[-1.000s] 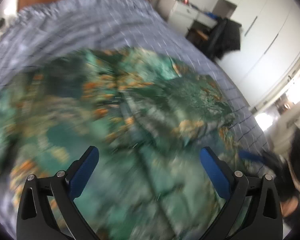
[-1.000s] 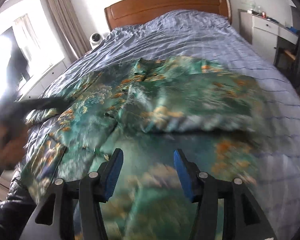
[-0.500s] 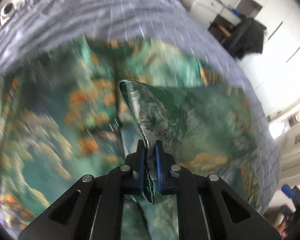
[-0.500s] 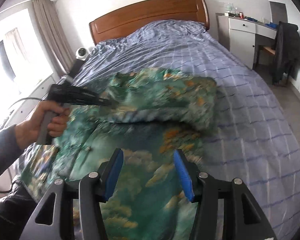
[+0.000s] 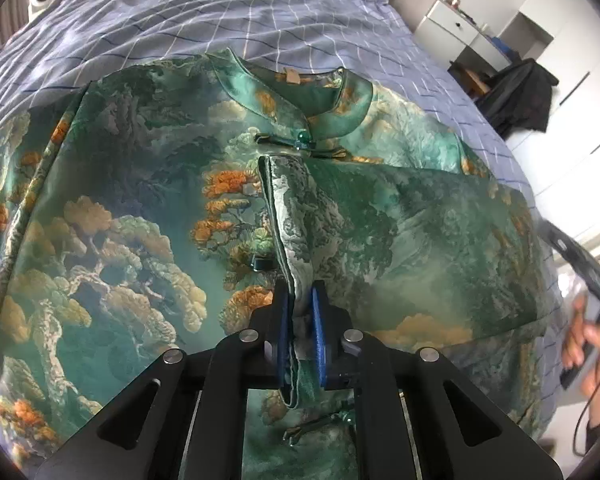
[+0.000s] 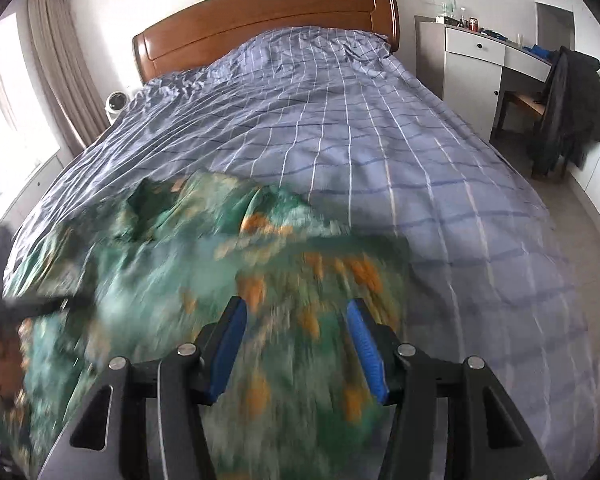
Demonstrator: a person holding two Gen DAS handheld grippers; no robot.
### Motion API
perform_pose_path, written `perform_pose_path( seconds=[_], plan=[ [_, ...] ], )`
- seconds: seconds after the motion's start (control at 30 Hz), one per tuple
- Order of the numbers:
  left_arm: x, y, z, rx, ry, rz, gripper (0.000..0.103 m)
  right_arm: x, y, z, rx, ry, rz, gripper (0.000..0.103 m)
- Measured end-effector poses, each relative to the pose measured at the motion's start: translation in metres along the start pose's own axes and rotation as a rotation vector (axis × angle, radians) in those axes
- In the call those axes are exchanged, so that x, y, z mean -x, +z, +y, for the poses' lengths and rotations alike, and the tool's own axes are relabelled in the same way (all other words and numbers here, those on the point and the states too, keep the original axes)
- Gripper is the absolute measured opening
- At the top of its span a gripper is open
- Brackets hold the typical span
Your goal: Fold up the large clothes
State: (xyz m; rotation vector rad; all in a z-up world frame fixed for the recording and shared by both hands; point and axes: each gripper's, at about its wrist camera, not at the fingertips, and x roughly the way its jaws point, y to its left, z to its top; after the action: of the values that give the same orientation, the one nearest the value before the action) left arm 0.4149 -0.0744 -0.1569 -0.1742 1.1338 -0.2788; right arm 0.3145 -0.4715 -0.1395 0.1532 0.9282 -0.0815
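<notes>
Green silk robe with orange trees lies spread on the checked blue bed. Left gripper has its fingers pinched shut on a folded sleeve edge. Right gripper hangs over the blurred cloth, fingers wide apart, holding nothing.

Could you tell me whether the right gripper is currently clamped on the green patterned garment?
No, the right gripper has its blue pads wide apart above the green patterned garment, with no fabric pinched between them.

Both wrist views face the headboard, low over the garment
</notes>
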Motion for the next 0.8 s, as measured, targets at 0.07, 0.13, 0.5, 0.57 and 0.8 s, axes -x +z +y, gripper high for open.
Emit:
perform_pose_path(
  seconds=[0.07, 0.13, 0.5, 0.57, 0.8],
  plan=[
    [-0.003, -0.002, -0.002, -0.002, 0.003, 0.004, 0.01, -0.03, 0.007, 0.0, -0.02, -0.004, 0.048, 0.054],
    [-0.006, -0.003, -0.003, -0.004, 0.007, 0.003, 0.011, -0.06, 0.004, -0.005, -0.065, -0.007, 0.125, 0.054],
    [-0.014, -0.007, -0.005, -0.035, 0.031, -0.006, 0.012, -0.037, -0.036, 0.006, -0.03, 0.027, 0.171, 0.054],
    [-0.015, -0.007, -0.005, -0.038, 0.035, -0.007, 0.013, -0.021, -0.051, 0.007, -0.016, 0.037, 0.168, 0.054],
    [-0.02, -0.008, -0.009, -0.05, 0.067, -0.009, 0.014, 0.003, -0.089, 0.016, -0.003, 0.022, 0.199, 0.054]
  ],
)
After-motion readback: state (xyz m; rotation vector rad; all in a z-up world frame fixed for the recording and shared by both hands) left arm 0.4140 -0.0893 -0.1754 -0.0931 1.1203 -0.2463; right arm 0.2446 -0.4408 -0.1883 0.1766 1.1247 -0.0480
